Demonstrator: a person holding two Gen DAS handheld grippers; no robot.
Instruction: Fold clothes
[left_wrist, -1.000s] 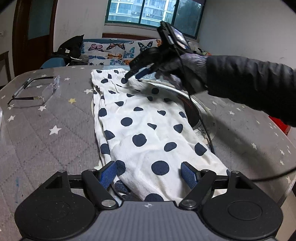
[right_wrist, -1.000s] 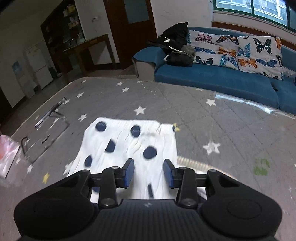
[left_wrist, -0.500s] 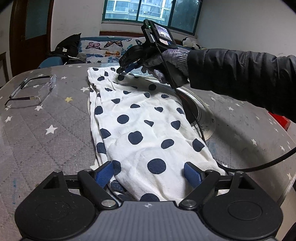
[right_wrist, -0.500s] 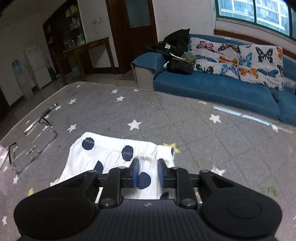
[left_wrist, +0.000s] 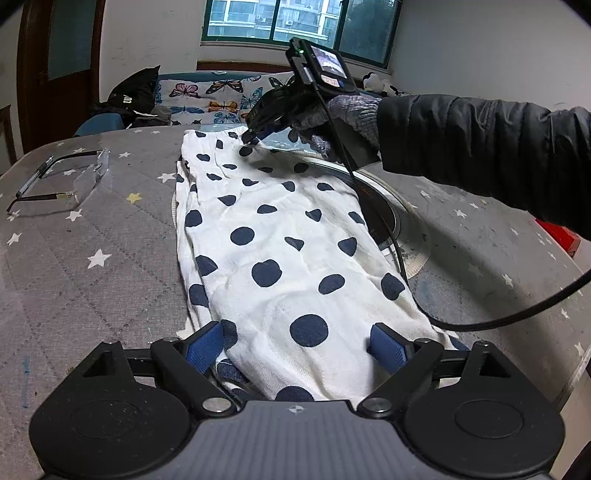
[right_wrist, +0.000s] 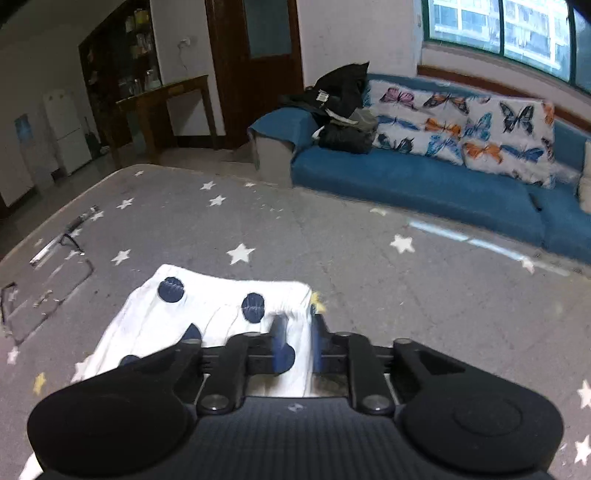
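Grey quilted cloth printed with white and yellow stars covers my worktop (left_wrist: 92, 236), with a blue sofa (right_wrist: 424, 184) carrying butterfly-print cushions (right_wrist: 461, 125) beyond its far edge and a green-framed window above that. At the left of the worktop lie thin-framed clear spectacles (left_wrist: 74, 184), well apart from the garment.

Down the middle stretches the white cotton garment with navy polka dots (left_wrist: 280, 251), laid flat lengthwise, its near end under my left claw (left_wrist: 297, 345) and its far end up by the sofa side. My left claw stands wide apart, its blue pads (left_wrist: 203, 347) on either side of the near end of the fabric; whether they touch the cloth I cannot tell.

Right of the garment, a round metal-rimmed plate (left_wrist: 384, 218) set into the worktop is partly covered by the fabric's edge, and a black cable (left_wrist: 517, 314) runs across it. My right claw (right_wrist: 297, 343), held in a grey knitted glove (left_wrist: 347, 114) below a black padded sleeve (left_wrist: 480, 144), is closed down on the far right corner of the garment, with a fold of white cloth pinched between the narrow blue pads (right_wrist: 279, 343).
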